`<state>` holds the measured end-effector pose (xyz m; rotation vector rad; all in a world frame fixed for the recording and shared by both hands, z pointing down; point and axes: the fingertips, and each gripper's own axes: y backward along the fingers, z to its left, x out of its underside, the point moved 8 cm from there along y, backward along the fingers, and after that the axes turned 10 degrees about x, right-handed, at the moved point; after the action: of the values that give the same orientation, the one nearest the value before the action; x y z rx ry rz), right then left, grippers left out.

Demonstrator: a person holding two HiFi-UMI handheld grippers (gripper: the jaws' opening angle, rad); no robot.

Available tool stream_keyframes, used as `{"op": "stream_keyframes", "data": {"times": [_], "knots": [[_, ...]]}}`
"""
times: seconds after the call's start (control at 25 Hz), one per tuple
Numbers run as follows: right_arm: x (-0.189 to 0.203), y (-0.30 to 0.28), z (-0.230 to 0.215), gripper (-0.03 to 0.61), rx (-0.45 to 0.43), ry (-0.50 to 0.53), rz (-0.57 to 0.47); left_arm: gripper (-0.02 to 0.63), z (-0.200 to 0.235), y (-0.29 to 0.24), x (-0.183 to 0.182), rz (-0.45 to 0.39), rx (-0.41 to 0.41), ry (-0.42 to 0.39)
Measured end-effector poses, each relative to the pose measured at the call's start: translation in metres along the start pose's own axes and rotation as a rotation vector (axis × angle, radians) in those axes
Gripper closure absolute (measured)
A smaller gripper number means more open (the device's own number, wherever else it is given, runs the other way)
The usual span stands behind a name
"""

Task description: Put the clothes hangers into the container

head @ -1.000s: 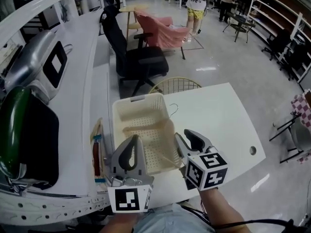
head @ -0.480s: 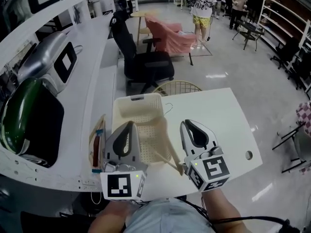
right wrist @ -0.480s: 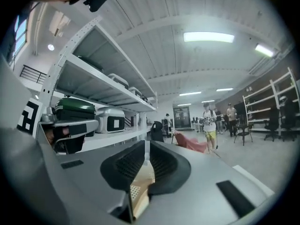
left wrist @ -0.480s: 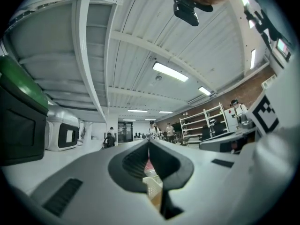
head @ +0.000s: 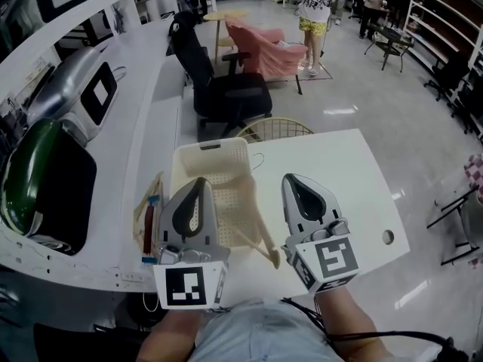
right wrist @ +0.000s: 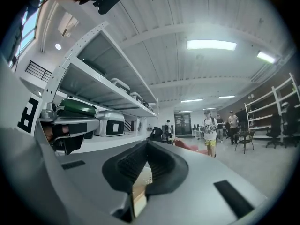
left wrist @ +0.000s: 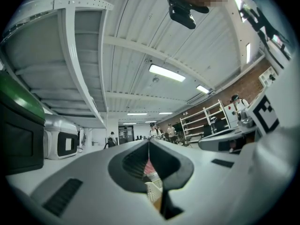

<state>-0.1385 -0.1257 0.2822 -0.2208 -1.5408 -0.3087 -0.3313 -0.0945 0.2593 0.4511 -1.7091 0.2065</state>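
Observation:
A cream plastic basket (head: 181, 164) stands on the white table (head: 339, 179). A wooden clothes hanger (head: 256, 217) lies slanted in it. Its wire hook (head: 260, 159) is over the far right rim and one arm pokes out over the near rim. My left gripper (head: 198, 183) hovers over the basket's near left part; its jaws meet at the tips (left wrist: 149, 142). My right gripper (head: 296, 179) is just right of the basket. Its jaws are closing down to meet (right wrist: 146, 143), with nothing gripped at the tips. Through both grippers' base gaps I see wood and basket mesh.
A long white counter (head: 128, 149) at the left carries silver cases (head: 75, 89) and a green one (head: 30, 172). A red-handled tool (head: 149, 232) lies beside the basket. A black office chair (head: 226, 89) and a wire chair (head: 275, 130) stand beyond the table. People stand far back.
The right gripper's jaws have gone from apart to together. Both grippers have drawn slightly back toward me. The hanger now rests in the basket with one arm over the near rim.

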Motion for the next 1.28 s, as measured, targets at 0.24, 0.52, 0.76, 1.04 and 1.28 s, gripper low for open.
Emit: {"op": "stream_keyframes", "data": {"times": [0.24, 0.52, 0.76, 1.04, 1.28], "knots": [[0.0011, -0.001, -0.0031, 0.568, 0.004, -0.011, -0.003, 0.601, -0.0016, -0.0044, -0.0025, -0.004, -0.005, -0.009], [0.0013, -0.001, -0.0023, 0.568, -0.023, -0.021, -0.01, 0.601, -0.0025, -0.0042, -0.0008, 0.0, -0.002, 0.001], [0.0044, -0.0001, -0.002, 0.568, -0.028, -0.022, 0.001, 0.601, -0.0047, -0.0037, 0.0023, 0.005, 0.008, 0.003], [0.0076, -0.0006, -0.001, 0.568, -0.03, -0.02, 0.015, 0.601, -0.005, -0.0037, 0.0045, 0.01, 0.014, 0.009], [0.0089, -0.0002, -0.0014, 0.568, -0.026, -0.019, 0.023, 0.601, -0.0067, -0.0049, 0.0054, 0.015, 0.027, 0.01]]}}
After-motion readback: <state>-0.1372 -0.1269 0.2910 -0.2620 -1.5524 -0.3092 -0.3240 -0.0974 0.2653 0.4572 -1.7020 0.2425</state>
